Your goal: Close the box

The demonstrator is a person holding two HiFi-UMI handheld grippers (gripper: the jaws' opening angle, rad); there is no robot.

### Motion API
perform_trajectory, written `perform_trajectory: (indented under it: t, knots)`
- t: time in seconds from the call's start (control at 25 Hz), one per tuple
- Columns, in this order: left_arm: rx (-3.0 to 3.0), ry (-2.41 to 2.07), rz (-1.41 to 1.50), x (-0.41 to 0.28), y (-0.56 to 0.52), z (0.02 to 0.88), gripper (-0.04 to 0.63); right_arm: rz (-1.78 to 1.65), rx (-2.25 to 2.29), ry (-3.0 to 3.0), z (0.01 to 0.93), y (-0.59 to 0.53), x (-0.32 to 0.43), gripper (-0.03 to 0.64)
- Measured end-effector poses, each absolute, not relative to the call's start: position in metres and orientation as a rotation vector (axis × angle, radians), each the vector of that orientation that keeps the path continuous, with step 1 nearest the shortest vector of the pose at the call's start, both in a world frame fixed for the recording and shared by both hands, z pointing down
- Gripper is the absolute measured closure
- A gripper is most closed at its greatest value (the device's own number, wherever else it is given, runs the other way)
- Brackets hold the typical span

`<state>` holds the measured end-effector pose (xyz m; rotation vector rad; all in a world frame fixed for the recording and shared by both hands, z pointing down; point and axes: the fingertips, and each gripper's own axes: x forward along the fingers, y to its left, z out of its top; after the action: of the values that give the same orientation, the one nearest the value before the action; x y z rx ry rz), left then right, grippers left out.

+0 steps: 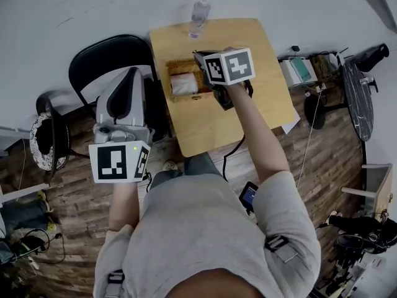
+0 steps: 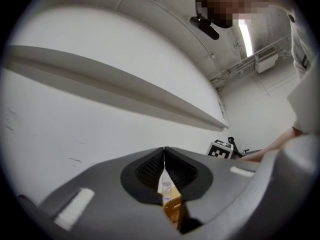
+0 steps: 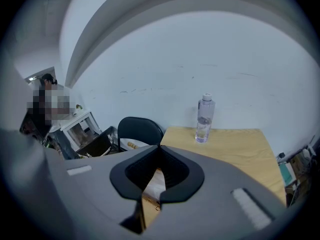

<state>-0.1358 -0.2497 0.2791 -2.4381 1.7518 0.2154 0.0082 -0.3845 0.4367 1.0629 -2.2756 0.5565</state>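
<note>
An open brown woven box (image 1: 181, 65) with white contents (image 1: 184, 83) stands on the left part of the wooden table (image 1: 260, 98). My right gripper (image 1: 199, 56) hangs over the box's far right corner, jaws shut and empty. In the right gripper view the box (image 3: 148, 207) and its white contents (image 3: 155, 182) show below the closed tips (image 3: 160, 147). My left gripper (image 1: 133, 72) is held off the table's left side, above a black chair, also shut with nothing in it. Through its closed tips (image 2: 164, 149) a slice of the box (image 2: 173, 210) is visible.
A clear water bottle (image 1: 198, 17) stands at the table's far edge, behind the box, also seen as the bottle (image 3: 204, 117). A black chair (image 1: 99, 64) sits left of the table. A phone (image 1: 248, 195) and cables lie on the wood floor.
</note>
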Motion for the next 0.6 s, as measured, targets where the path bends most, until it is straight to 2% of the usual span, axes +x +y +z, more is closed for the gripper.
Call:
perform_trajectory:
  t: [0.6]
  knots:
    - [-2.446, 1.734, 0.195, -0.133, -0.224, 0.281, 0.537, 0.587, 1.048, -2.255, 0.462, -0.348, 0.016, 0.603]
